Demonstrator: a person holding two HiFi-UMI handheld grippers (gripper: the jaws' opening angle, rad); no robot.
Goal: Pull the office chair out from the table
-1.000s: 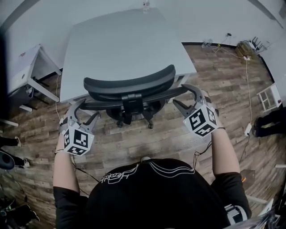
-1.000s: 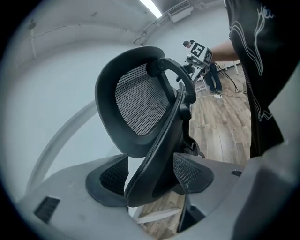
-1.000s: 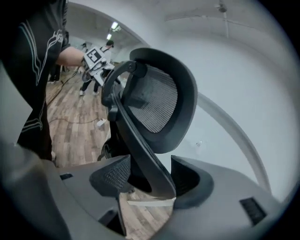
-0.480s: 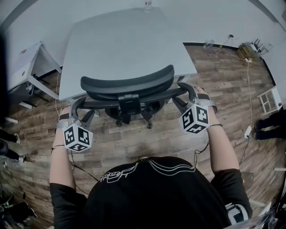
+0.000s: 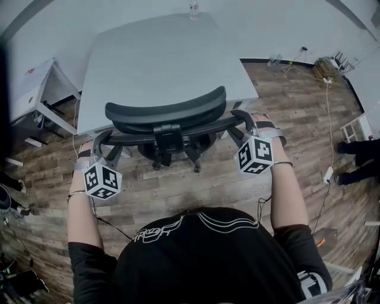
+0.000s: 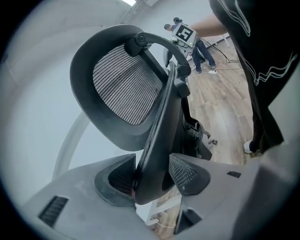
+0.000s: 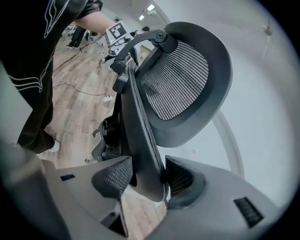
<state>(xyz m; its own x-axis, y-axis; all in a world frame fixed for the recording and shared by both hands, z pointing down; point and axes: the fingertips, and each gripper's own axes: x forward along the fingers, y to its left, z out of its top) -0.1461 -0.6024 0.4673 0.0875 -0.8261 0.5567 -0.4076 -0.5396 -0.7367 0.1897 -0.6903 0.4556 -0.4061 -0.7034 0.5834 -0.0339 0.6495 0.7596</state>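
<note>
A black office chair (image 5: 166, 110) with a mesh backrest stands tucked against the near edge of the grey table (image 5: 160, 53). My left gripper (image 5: 104, 141) is at the backrest's left edge and my right gripper (image 5: 240, 122) is at its right edge. In the left gripper view the backrest's frame (image 6: 159, 140) runs between the jaws of the left gripper (image 6: 152, 176), which are closing with both pads against it. In the right gripper view the frame (image 7: 140, 140) likewise fills the gap of the right gripper (image 7: 147, 176), whose jaws are closing onto it.
A white desk (image 5: 29, 89) stands at the left. A bottle (image 5: 193, 8) sits at the table's far edge. Cables and a power strip (image 5: 328, 173) lie on the wooden floor at the right, near a white rack (image 5: 358, 127) and a person's feet (image 5: 356, 154).
Both grippers have rolled and moved in onto the backrest's side edges. Their jaws have narrowed round the frame. The chair has barely shifted.
</note>
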